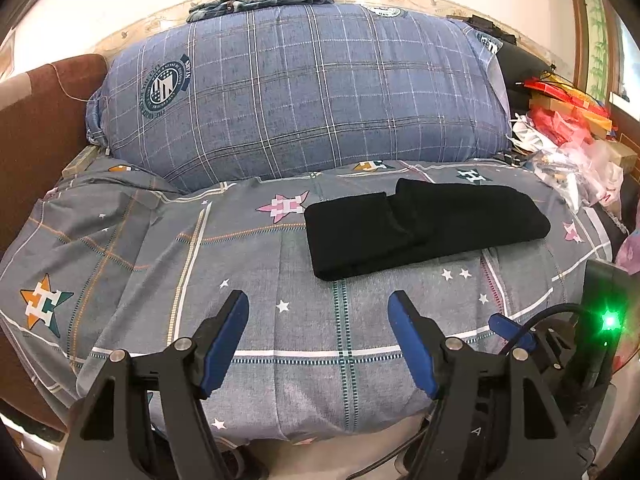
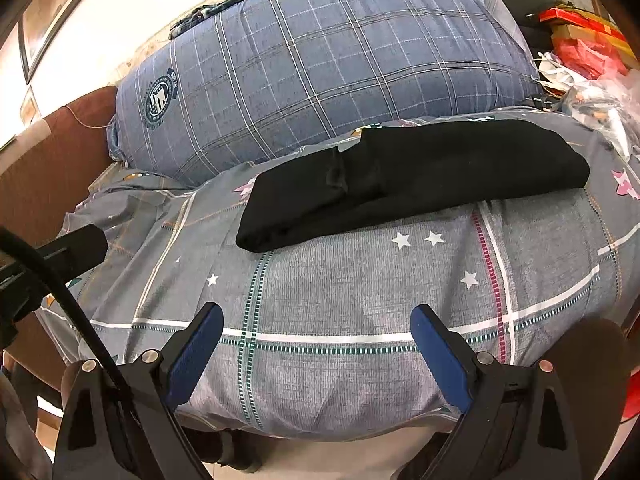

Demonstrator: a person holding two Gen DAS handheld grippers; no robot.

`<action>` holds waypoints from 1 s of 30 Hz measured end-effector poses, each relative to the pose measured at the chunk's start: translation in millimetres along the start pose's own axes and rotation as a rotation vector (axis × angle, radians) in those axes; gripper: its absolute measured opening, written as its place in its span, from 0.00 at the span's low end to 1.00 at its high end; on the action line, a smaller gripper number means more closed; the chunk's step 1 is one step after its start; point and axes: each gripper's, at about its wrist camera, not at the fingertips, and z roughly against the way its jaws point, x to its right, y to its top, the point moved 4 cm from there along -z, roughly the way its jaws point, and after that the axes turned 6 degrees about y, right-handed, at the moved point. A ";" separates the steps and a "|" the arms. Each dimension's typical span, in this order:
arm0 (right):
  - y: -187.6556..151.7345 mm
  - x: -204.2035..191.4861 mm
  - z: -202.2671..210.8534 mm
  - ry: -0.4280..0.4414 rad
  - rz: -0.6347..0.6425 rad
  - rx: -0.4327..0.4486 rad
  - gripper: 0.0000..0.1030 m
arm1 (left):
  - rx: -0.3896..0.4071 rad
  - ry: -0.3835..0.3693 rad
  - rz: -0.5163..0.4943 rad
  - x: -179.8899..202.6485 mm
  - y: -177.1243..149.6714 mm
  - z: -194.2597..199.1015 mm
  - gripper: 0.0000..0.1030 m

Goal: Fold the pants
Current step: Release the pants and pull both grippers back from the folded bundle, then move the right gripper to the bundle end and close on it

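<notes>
The black pants (image 1: 424, 228) lie folded into a flat rectangle on the grey star-patterned bedcover (image 1: 304, 344), right of centre. They also show in the right wrist view (image 2: 416, 180). My left gripper (image 1: 318, 300) is open and empty, held near the front edge of the bed, short of the pants. My right gripper (image 2: 316, 312) is open and empty, also back from the pants near the front edge. Part of the right gripper (image 1: 600, 320) with a green light shows at the right of the left wrist view.
A large blue plaid pillow (image 1: 304, 92) fills the back of the bed, with folded clothes (image 1: 260, 2) on top. A pile of bags and red boxes (image 1: 568, 128) sits at the right. A brown headboard (image 1: 36, 120) stands at the left.
</notes>
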 end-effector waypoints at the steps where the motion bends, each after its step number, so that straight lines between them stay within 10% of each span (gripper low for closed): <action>1: -0.3 0.2 -0.2 0.000 0.000 -0.001 0.95 | -0.003 0.001 0.000 0.0 -0.5 -0.9 0.69; 30: -4.3 39.1 -15.3 -0.091 0.021 0.028 0.95 | -0.194 0.031 -0.056 20.2 -17.8 -87.8 0.70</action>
